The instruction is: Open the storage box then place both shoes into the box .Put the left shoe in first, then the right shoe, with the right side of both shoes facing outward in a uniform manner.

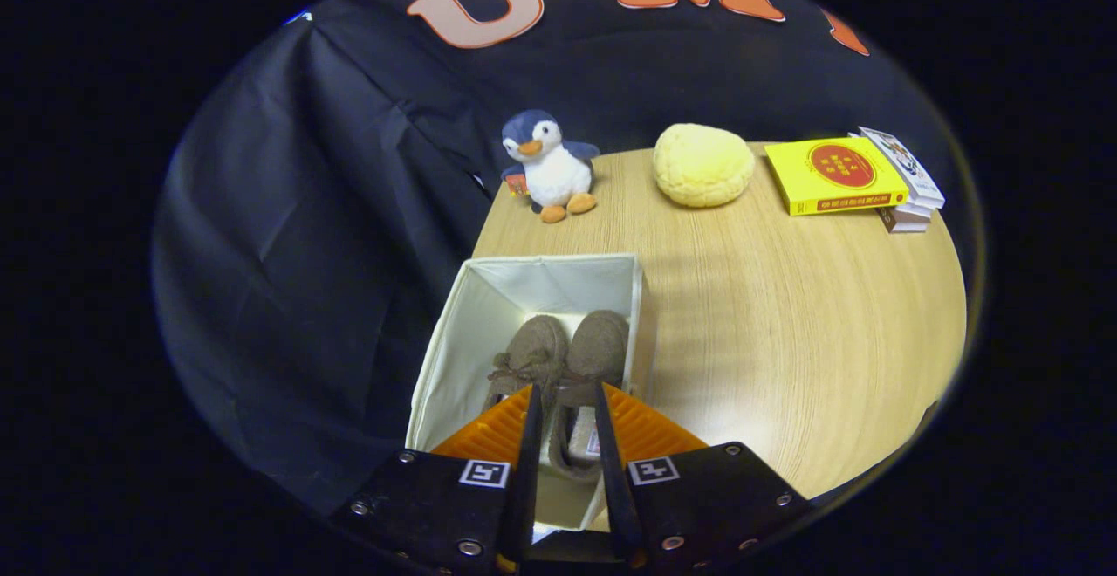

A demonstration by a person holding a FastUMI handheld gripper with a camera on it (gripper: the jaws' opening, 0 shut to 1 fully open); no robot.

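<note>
Claw [565, 414] parted above the open storage box [489, 297], fingers straddling the right shoe's [598, 345] heel without visibly pressing; left shoe [534, 345] alongside, toes pointing ahead, seemingly for uniform facing.

- A round wooden desk [785, 340] with light grain carries all the other things.
- A small plush penguin [550, 166], blue and white with orange beak and feet, stands upright at the far edge of the desk.
- A pale yellow, rounded soft cushion [703, 165] lies to the right of the penguin, apart from it.
- A yellow book with a red circle on its cover [833, 176] lies flat further to the right, on a small stack of other books [912, 192].
</note>
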